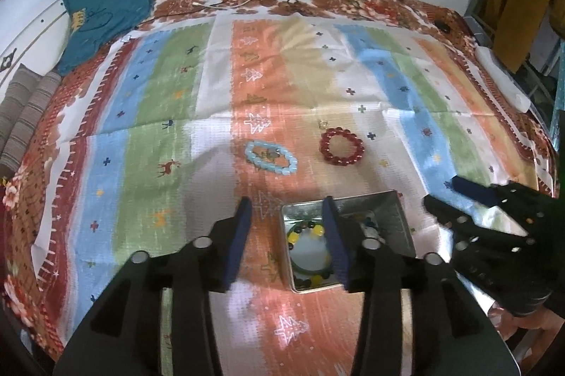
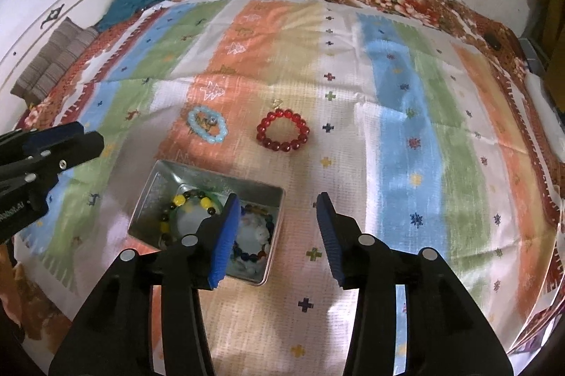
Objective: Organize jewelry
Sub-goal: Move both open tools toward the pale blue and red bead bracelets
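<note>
Both my tongs, left gripper (image 1: 287, 234) & right gripper (image 2: 277, 234), gape empty over the tin box (image 2: 148, 196) w/ bracelets inside; red bead bracelet (image 2: 283, 130) & pale-blue bead bracelet (image 2: 207, 128) lie beyond on cloth: light, floppy, slick beads, prob. best pinched across one strand.

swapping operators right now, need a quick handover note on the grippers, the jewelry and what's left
Left gripper: open, empty, hovering at the left edge of the rectangular metal tin.
Right gripper: open, empty, just right of the tin.
Done: a yellow-and-dark beaded bracelet and a multicoloured beaded bracelet lie in the tin.
Left: the pale blue beaded bracelet and the red beaded bracelet lie on the striped cloth beyond the tin, apart from each other. Both still need to go in.
</note>
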`<action>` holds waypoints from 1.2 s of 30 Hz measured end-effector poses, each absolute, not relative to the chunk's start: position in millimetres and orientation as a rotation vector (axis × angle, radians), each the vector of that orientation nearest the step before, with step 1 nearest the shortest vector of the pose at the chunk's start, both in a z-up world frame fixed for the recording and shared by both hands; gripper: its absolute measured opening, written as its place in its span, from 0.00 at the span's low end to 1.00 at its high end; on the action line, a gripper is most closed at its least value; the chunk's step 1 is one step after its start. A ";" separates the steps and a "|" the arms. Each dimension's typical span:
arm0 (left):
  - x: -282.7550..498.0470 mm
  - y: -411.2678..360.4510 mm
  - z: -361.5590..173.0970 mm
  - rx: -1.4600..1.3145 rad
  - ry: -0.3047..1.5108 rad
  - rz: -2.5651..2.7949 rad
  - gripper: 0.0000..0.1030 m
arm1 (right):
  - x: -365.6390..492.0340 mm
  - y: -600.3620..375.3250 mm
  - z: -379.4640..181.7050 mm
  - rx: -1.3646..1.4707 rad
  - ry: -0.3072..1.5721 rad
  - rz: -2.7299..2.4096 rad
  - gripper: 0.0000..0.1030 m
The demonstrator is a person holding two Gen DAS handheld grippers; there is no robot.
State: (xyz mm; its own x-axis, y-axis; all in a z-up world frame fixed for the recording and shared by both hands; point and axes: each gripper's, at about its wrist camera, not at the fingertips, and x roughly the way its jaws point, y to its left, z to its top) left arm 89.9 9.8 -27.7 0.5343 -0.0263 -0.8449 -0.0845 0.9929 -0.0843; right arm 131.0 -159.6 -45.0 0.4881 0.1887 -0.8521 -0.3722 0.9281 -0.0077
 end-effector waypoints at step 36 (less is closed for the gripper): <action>170.5 46.0 -81.5 -0.080 1.104 0.174 0.76 | 215.8 -169.2 -92.4 -0.201 1.082 0.254 0.75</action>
State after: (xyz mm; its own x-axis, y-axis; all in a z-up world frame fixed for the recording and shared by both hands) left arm 170.5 46.0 -81.5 0.4379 0.1002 -0.8934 -0.1799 0.9834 0.0221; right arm 215.8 -169.2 -92.4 0.4455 0.1052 -0.8891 -0.3007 0.9530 -0.0379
